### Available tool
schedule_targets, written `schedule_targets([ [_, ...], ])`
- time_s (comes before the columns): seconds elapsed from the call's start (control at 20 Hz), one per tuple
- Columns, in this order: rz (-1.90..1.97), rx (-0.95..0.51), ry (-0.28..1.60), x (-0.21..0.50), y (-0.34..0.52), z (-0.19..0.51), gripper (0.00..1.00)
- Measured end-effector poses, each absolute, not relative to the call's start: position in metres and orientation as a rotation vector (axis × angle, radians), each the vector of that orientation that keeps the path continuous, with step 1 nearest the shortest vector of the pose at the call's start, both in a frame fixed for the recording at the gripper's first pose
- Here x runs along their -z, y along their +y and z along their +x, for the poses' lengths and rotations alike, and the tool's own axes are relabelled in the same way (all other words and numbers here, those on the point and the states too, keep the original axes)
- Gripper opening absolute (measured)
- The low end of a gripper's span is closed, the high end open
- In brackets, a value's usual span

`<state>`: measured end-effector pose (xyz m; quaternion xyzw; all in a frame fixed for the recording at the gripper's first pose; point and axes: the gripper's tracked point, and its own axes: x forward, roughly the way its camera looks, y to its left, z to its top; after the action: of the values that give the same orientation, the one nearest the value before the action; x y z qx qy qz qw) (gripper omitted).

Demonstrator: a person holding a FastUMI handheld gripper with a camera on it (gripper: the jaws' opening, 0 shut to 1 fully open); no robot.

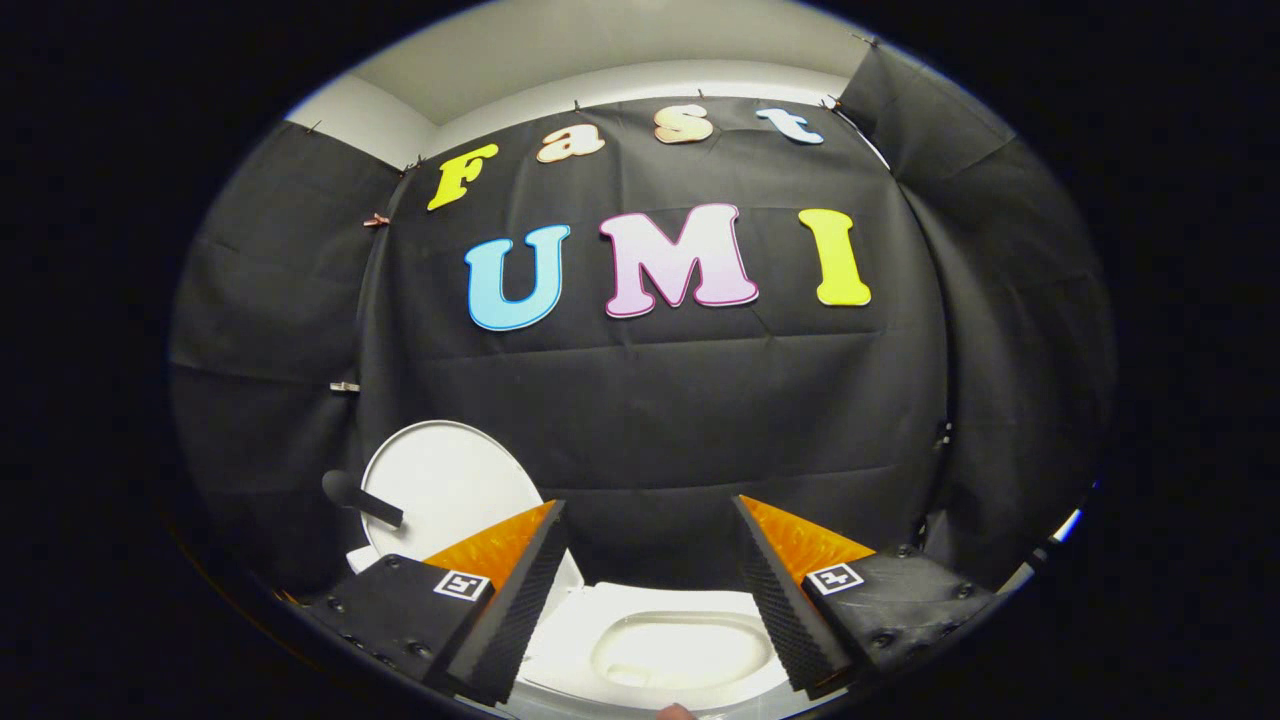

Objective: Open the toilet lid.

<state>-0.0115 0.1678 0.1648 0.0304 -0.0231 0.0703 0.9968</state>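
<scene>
The toilet lid [445,485] already stands raised against the black cloth wall, behind the gripper's left finger, with the open toilet bowl [680,650] between the fingers; the gripper [650,590] hangs wide apart, holding nothing, so the job looks done.

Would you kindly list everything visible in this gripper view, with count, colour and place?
toilet lid: one, white, raised upright behind the left finger, against the cloth wall.
toilet seat: one, white, down, low between the fingers.
toilet bowl: one, white, open, just ahead of and below the fingers.
dark handle: one, black, sticking out across the lid's left side; what it belongs to is unclear.
cloth wall: black, beyond the toilet.
upper wall: pale, above the cloth.
gripper: one, jaws wide apart, holding nothing.
fingertip: one, below the bowl.
</scene>
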Motion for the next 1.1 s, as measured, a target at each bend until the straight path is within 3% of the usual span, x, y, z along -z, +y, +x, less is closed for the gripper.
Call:
schedule_targets([
  [1.1, 0.086, -0.108, -0.033, -0.165, 0.140, -0.010, 0.99],
])
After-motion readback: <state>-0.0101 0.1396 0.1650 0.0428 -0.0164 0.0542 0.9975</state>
